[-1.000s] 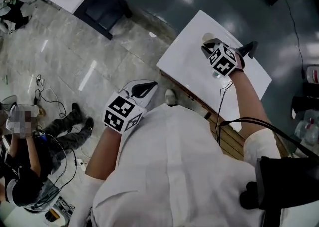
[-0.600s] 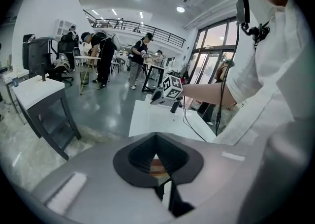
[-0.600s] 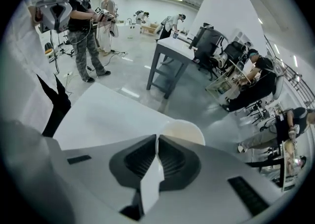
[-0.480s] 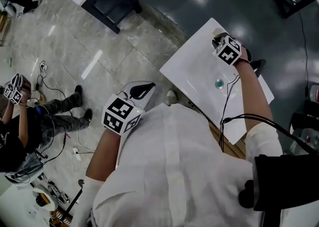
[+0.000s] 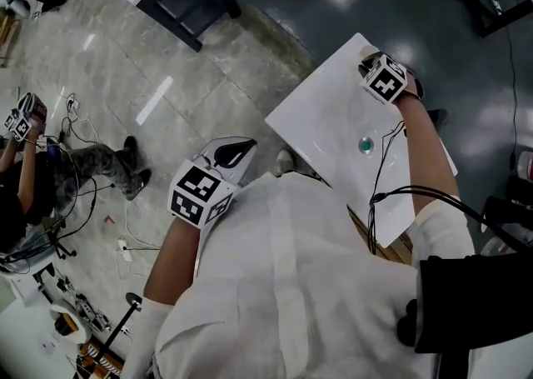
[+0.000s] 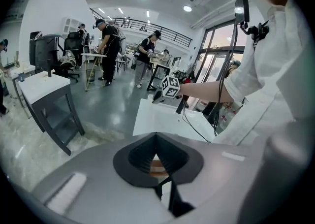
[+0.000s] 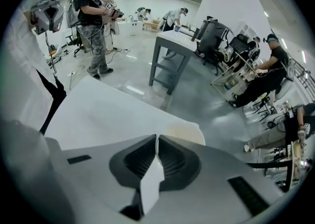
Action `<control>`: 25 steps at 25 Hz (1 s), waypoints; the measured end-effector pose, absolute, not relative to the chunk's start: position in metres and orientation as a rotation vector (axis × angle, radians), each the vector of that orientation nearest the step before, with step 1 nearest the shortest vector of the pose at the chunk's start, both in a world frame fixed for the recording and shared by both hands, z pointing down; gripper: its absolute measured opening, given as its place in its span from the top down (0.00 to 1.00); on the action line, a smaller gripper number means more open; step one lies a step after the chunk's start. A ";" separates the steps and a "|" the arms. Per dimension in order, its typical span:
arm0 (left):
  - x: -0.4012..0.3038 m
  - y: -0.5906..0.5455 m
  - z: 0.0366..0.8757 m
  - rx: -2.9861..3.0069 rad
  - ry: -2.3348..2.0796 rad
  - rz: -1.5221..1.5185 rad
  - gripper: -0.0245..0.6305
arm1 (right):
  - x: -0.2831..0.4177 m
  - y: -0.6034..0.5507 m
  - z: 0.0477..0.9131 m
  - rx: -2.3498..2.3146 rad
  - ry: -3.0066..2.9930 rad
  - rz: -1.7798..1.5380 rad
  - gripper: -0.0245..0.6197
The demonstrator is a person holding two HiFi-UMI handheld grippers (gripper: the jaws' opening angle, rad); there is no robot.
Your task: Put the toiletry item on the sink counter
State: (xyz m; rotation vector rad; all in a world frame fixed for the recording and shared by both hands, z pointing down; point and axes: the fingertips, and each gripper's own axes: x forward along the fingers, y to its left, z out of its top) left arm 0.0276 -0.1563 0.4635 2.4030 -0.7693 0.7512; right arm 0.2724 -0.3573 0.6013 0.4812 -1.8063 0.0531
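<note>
Currently, right gripper (image 7: 156, 142): jaws together, nothing clamped; held over the far corner of the sink counter (image 5: 325, 111).
Toiletry item (image 7: 186, 133): cream-coloured, rounded; lies on that corner, just beyond the right jaw tips; contact with them cannot be determined.
Left gripper (image 6: 156, 139): jaws together, empty; held off the counter, beside the person's body.
Drain (image 5: 365, 145): mid-counter, well apart from the item.

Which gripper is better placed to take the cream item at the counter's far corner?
Right: the right gripper is over that corner, the cream item just beyond its shut fingers. The left gripper hangs off the counter.
</note>
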 end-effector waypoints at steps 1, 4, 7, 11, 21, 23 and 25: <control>0.027 -0.155 0.463 2.401 -0.773 0.751 0.95 | 0.273 -0.357 0.601 0.479 -1.807 0.056 0.94; 0.022 -0.154 0.463 2.392 -0.781 0.750 0.95 | 0.271 -0.359 0.600 0.477 -1.806 0.060 0.94; 0.018 -0.154 0.463 2.389 -0.785 0.742 0.95 | 0.270 -0.360 0.602 0.482 -1.800 0.071 0.94; 0.017 -0.152 0.465 2.388 -0.784 0.740 0.95 | 0.271 -0.362 0.603 0.494 -1.802 0.058 0.94; -0.002 -0.145 0.460 2.410 -0.752 0.728 0.95 | 0.265 -0.367 0.576 0.640 -1.807 0.022 0.85; -0.007 -0.142 0.458 2.425 -0.745 0.740 0.95 | 0.261 -0.365 0.563 0.702 -1.815 0.001 0.85; -0.013 -0.136 0.456 2.443 -0.736 0.768 0.95 | 0.256 -0.360 0.548 0.763 -1.822 -0.025 0.85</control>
